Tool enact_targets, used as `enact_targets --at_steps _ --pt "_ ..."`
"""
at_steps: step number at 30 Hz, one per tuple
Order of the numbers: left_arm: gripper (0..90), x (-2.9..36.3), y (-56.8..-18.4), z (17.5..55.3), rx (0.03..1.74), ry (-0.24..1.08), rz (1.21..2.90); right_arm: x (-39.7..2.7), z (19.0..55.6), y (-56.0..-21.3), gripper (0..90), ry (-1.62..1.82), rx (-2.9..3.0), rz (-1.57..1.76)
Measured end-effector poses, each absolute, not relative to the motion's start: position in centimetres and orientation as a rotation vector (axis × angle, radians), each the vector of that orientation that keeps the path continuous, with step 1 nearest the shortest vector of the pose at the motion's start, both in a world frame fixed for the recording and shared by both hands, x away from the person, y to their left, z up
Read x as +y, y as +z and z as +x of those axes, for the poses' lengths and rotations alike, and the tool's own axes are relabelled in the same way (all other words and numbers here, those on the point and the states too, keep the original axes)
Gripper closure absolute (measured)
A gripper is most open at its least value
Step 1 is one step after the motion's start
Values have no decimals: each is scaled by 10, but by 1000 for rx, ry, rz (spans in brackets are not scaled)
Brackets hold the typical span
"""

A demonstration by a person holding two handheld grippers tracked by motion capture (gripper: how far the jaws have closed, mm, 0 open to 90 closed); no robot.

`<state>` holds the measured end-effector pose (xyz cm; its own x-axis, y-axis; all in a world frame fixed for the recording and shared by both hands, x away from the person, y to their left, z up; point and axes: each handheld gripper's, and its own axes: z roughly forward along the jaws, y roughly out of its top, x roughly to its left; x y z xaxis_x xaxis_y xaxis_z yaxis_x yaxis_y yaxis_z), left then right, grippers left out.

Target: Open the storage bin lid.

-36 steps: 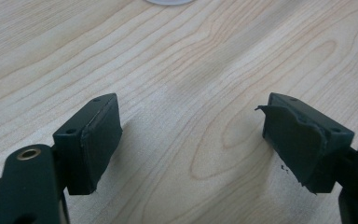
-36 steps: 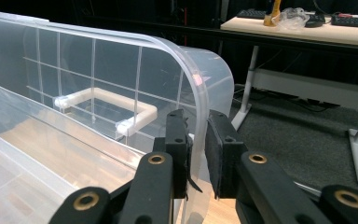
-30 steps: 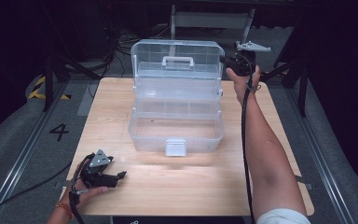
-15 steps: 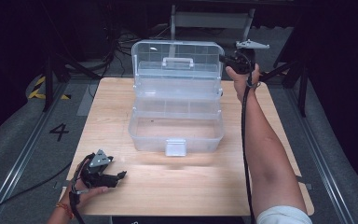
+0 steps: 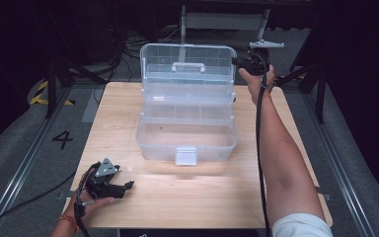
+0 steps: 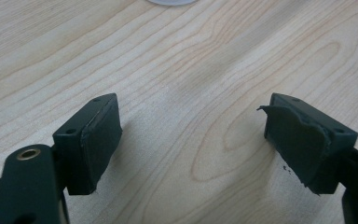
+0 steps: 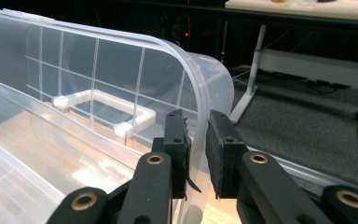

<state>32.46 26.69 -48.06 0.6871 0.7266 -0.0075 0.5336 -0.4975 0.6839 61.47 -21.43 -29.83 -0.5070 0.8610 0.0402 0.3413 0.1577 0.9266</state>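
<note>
Right gripper (image 7: 196,154) jaws clamped, arm outstretched; left gripper (image 6: 193,140) jaws apart.

Clear box (image 5: 187,111), pale woodgrain table (image 5: 202,197)

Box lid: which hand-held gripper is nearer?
Right. The right hand-held gripper is clamped on the lid rim; the left hand-held gripper rests open on the table, near the front-left corner.

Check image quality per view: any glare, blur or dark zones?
High view: surroundings dark, the table evenly lit, a bright glare band on the wood just in front of the clear box. Left gripper view: wood grain sharp, the left tongs cast soft shadows. Right gripper view: the right tongs slightly soft up close, reflections on the box lid, background dim.
</note>
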Motion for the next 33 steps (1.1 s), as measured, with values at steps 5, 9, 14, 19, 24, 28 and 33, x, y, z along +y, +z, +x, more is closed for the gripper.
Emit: enact_targets --at_steps 5,9,14,19,24,28,33 --pt "192 267 -481 325 959 372 2223 -213 619 -299 791 1320 1934 1154" --pt "192 267 -480 325 960 372 2225 -211 623 -300 790 1311 1935 1170" --pt "192 267 -481 325 960 371 2222 -210 628 -303 787 1297 1937 1171" --pt "192 267 -481 325 961 370 2223 -210 633 -305 787 1295 1945 1184" --pt "192 267 -480 325 962 369 2225 -210 639 -308 784 1292 1948 1190" --pt "192 267 -480 325 962 369 2225 -209 642 -311 780 1285 1947 1194" --pt "192 267 -480 325 962 369 2226 -207 644 -312 774 1253 1949 1200"
